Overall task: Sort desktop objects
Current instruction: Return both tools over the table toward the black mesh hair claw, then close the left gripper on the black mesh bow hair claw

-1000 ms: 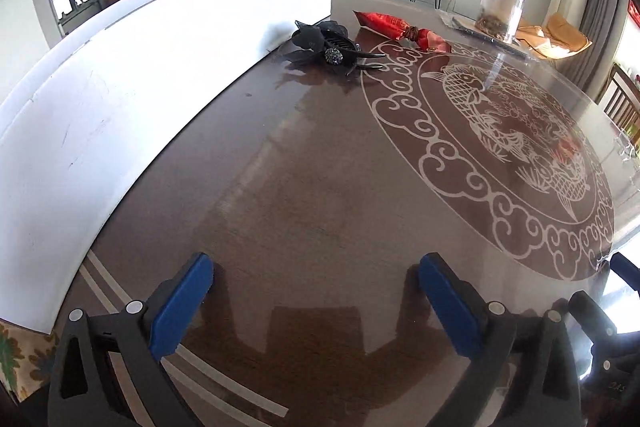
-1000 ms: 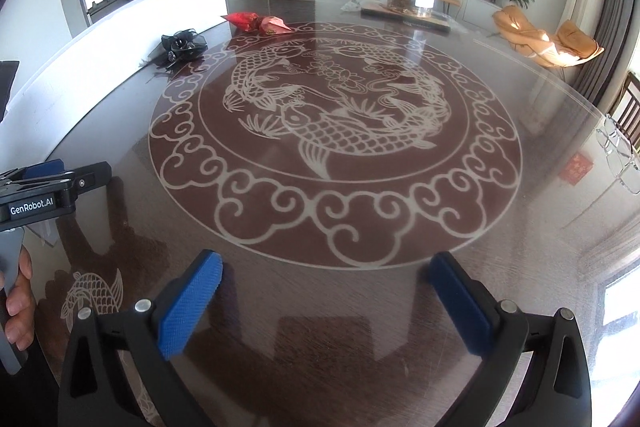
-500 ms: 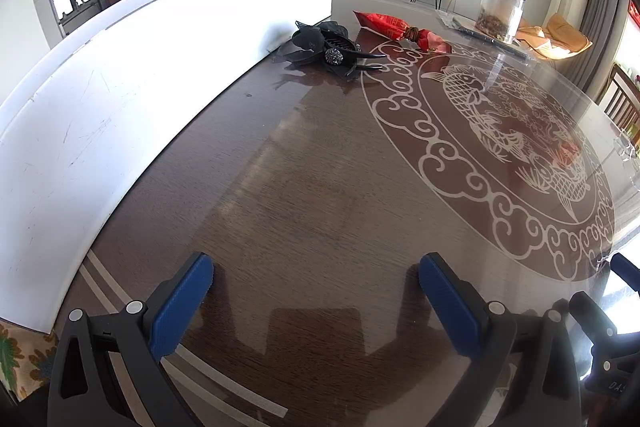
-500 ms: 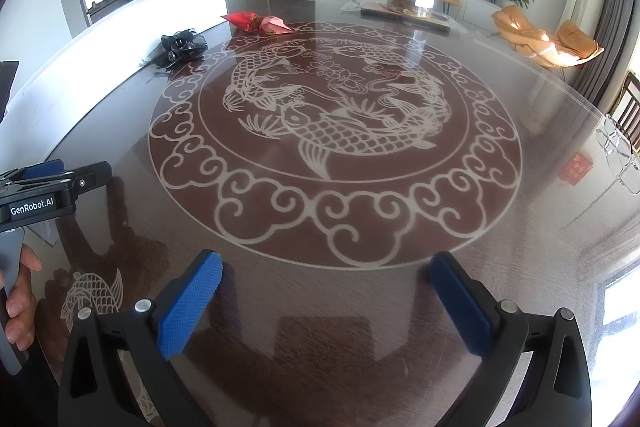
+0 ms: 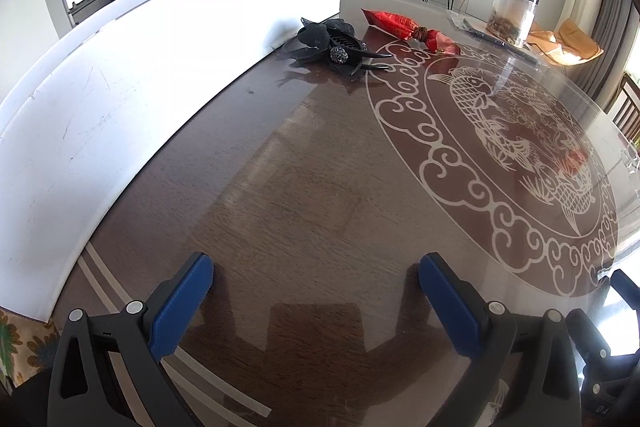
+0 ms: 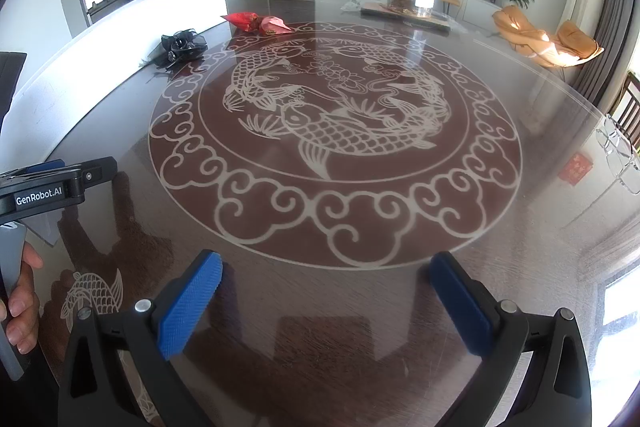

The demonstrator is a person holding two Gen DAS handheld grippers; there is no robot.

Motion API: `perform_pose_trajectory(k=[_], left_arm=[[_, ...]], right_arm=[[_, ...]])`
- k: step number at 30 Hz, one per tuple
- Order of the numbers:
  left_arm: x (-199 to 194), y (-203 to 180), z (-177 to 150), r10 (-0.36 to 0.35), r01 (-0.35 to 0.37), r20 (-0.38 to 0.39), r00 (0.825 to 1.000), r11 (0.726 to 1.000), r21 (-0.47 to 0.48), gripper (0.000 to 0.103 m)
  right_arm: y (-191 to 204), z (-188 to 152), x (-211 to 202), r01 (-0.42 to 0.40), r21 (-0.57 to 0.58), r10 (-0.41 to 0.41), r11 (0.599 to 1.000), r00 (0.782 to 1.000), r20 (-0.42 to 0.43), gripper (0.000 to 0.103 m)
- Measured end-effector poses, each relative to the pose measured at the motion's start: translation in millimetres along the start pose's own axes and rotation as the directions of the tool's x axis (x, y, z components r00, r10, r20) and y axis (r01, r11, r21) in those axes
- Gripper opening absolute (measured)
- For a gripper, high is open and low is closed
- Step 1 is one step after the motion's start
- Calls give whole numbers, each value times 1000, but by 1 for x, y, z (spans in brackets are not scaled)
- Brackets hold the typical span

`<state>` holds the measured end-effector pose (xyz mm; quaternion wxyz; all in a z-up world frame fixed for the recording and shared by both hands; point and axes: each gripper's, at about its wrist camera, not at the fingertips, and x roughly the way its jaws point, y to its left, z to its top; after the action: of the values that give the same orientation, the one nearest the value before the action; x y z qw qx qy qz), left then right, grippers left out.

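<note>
**Both grippers wide, nothing lifted yet**

The black bow-shaped hair claw with a jewelled centre [image 5: 334, 45] lies far up the dark glossy round table [image 5: 288, 187], just beside the white board [image 5: 120, 79]; a red foil pouch [image 5: 404, 25] lies near it. The left gripper [image 5: 316, 303] and right gripper [image 6: 324, 303] both gape empty. Looks like the approach step: a long forward reach next, over plenty of bare tabletop, the board hemming the left.

On the table [image 5: 304, 195], the hair clip [image 5: 336, 45] lies far, beside the board [image 5: 120, 99]; the pouch [image 5: 404, 27] lies just right of it.
</note>
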<state>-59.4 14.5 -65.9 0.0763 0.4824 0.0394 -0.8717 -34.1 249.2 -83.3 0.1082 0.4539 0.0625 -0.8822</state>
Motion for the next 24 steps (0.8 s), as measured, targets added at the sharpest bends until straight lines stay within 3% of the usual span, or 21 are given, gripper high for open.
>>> perform_pose_trajectory(k=[11, 18, 24], left_arm=[[-1, 1, 0, -6, 6, 0, 1000, 1000, 12, 103], [-2, -1, -1, 2, -3, -68, 998, 1000, -12, 103], [12, -34, 20, 32, -36, -61, 998, 998, -56, 103]], right_arm=[[0, 0, 0, 0, 0, 0, 1000, 1000, 0, 103], [0, 0, 0, 0, 0, 0, 1000, 1000, 0, 103], [0, 0, 0, 0, 0, 0, 1000, 1000, 0, 103]])
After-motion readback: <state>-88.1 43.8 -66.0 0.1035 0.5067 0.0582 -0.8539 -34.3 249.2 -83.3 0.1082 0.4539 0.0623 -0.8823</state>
